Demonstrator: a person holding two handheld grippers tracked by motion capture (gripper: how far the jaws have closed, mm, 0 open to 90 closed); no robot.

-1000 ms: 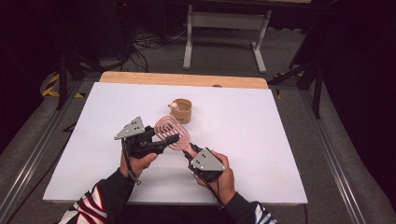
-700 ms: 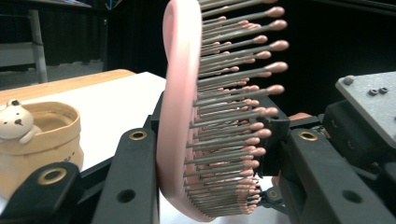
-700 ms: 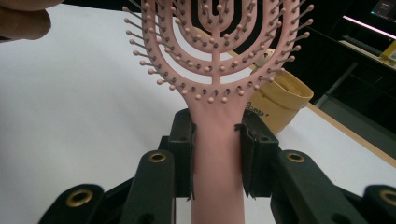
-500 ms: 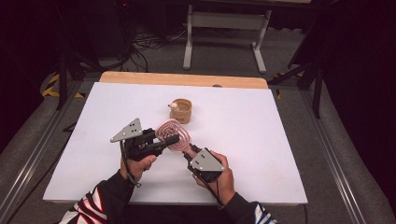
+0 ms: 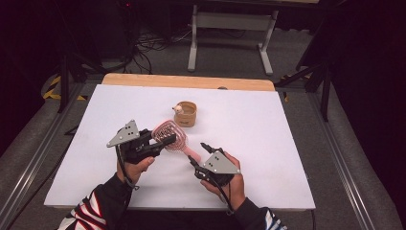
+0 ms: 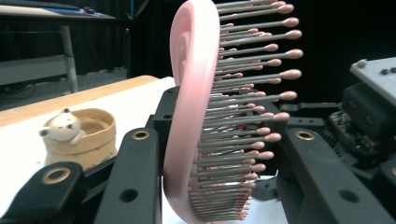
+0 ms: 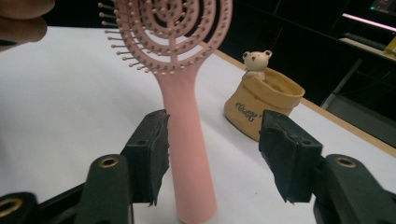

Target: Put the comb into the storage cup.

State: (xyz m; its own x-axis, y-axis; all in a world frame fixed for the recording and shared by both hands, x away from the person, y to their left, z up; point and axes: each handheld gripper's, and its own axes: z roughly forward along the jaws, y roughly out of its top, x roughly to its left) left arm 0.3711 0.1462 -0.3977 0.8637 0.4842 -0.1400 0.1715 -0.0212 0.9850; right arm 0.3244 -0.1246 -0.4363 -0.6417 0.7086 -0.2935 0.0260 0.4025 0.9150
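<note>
Handoff in progress, by the look of it. Your left gripper (image 5: 160, 143) has its jaws clamped across the head of the pink plastic hairbrush with the spiral cut-out head and ball-tipped bristles (image 5: 171, 137). In the left gripper view you can see that brush (image 6: 198, 116) standing on edge between the two black jaws, one pressing the smooth back and the other sitting at the bristle tips. That's why the jaws stay fairly wide even at full squeeze: the head plus bristles is a thick thing to pinch.

The brush is held up off the white table (image 5: 268, 120), handle pointing down toward your right gripper (image 5: 198, 154). In the right gripper view those jaws have just been opening. The handle (image 7: 189, 154) runs between them, close to one pad and well clear of the other, so that side isn't gripping anything now. My guess is you're passing the weight over to the left so the right can let go or re-grab.

The small tan fabric-look pot with a little white bear figure on its rim (image 5: 186, 113) sits just beyond the brush head, near but not touching. If that pot is where the brush ends up, holding it by the head with the handle free makes sense for dropping it in handle-first.
</note>
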